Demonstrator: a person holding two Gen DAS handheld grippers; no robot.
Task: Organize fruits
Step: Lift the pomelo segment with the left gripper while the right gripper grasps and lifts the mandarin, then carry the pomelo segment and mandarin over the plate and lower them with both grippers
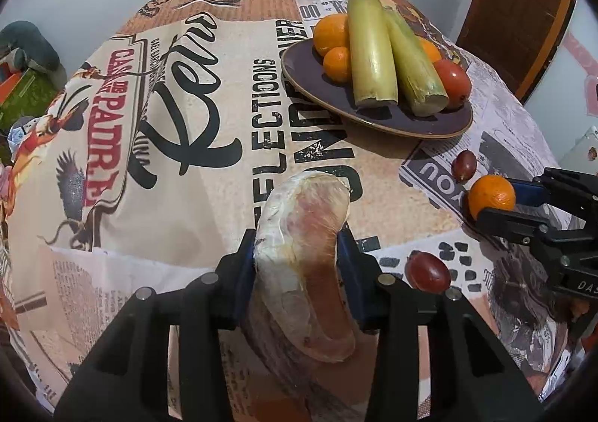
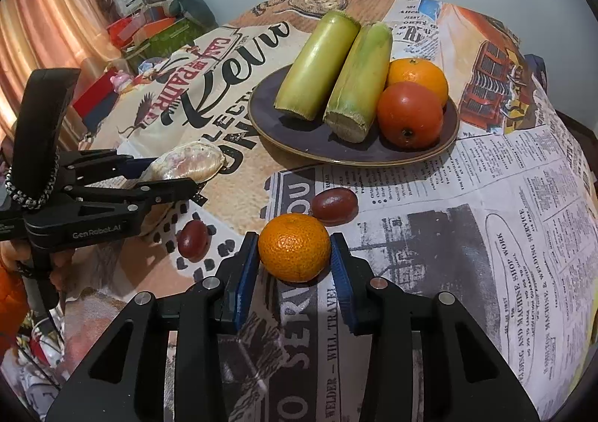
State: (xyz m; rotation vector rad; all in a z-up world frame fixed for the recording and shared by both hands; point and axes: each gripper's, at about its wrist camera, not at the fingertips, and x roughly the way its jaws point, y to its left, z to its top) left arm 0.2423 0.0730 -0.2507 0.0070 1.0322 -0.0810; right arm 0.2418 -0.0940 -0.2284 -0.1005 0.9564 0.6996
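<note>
The left gripper [image 1: 299,246] pinches a peeled, pale pink fruit segment [image 1: 306,257] wrapped in clear film; both blue fingers [image 1: 246,272] press against its sides, and the segment pokes forward past the fingertips above the table [image 1: 209,197]. In the right wrist view the same segment [image 2: 187,162] shows between the 2 black arms of the left gripper [image 2: 175,175], which reaches in from the left edge.

The right gripper [image 2: 294,253] has a small mandarin [image 2: 294,247] between its blue fingers [image 2: 244,272]. The left pad touches the peel; at the right pad I cannot tell whether there is contact or a thin gap. From the left wrist view the mandarin [image 1: 491,196] sits at the tips of the right gripper [image 1: 493,205], low over the newspaper-print tablecloth [image 2: 448,216].

A dark plate [image 2: 299,138] stands further back on the table, well apart from both grippers. On it lie 2 green sugarcane pieces [image 2: 336,78] side by side, touching each other, with a red tomato-like fruit [image 2: 409,114] just beside the right one and an orange [image 2: 418,74] behind that. The left wrist view shows 2 more oranges [image 1: 332,44] on the far side of the plate.

2 dark red grapes rest on the cloth: one [image 2: 333,205] just beyond the mandarin, the other [image 2: 192,239] to its left, between the 2 grippers
</note>
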